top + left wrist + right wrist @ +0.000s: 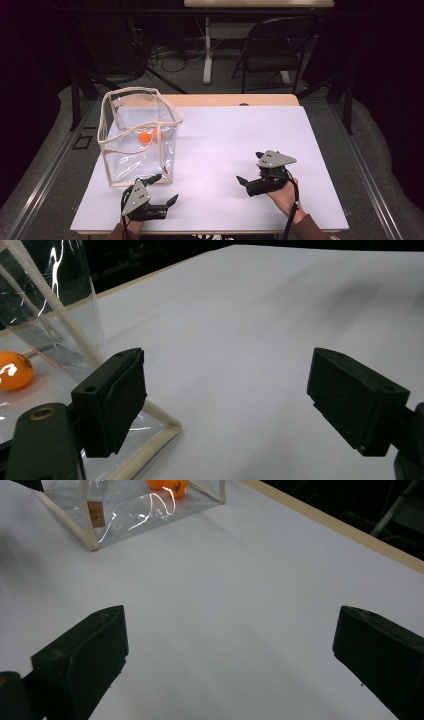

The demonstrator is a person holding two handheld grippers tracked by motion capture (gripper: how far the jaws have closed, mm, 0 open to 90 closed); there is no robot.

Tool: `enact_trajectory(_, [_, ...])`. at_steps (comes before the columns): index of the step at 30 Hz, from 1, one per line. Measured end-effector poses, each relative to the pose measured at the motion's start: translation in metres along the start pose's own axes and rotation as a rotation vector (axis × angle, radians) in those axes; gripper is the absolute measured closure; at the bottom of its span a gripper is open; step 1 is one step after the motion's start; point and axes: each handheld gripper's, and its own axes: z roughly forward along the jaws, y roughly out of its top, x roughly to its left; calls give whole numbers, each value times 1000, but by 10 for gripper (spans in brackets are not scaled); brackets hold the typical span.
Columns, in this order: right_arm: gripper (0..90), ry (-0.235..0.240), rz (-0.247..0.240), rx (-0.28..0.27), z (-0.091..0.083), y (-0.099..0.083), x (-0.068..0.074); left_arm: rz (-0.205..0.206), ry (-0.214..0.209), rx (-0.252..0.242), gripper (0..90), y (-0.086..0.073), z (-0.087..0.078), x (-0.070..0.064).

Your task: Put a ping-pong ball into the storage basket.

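clear plastic is the main thing from the high view: a see-through soft-sided bag with cream piping [137, 135] stands open on the white counter [235, 145], with two orange balls [148, 136] on its floor. the left gripper [166, 189] sits just beside the bag's near corner, jaws apart, holding nothing. the right gripper [251, 167] is well off to the right, jaws also spread and empty. a black folding chair [272, 47] stands beyond the counter, out of the way.

left gripper view: bag corner piping [150, 442] runs right by the left jaw, and one orange ball [14, 370] shows through the wall.

right gripper view: bag [130, 510] and balls [167, 485] lie far ahead, bare counter between.

my guess is the balls are done going in and handling the bag is what's left. nothing blocks either gripper.
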Motion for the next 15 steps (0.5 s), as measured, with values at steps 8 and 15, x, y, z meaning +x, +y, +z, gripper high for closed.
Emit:
enact_trajectory(8, [2, -29, 22, -7, -7, -25, 1, 1, 0, 1, 161, 0, 0, 0])
enact_trajectory(15, [2, -72, 28, -11, -15, -45, 2, 2, -1, 3, 161, 0, 0, 0])
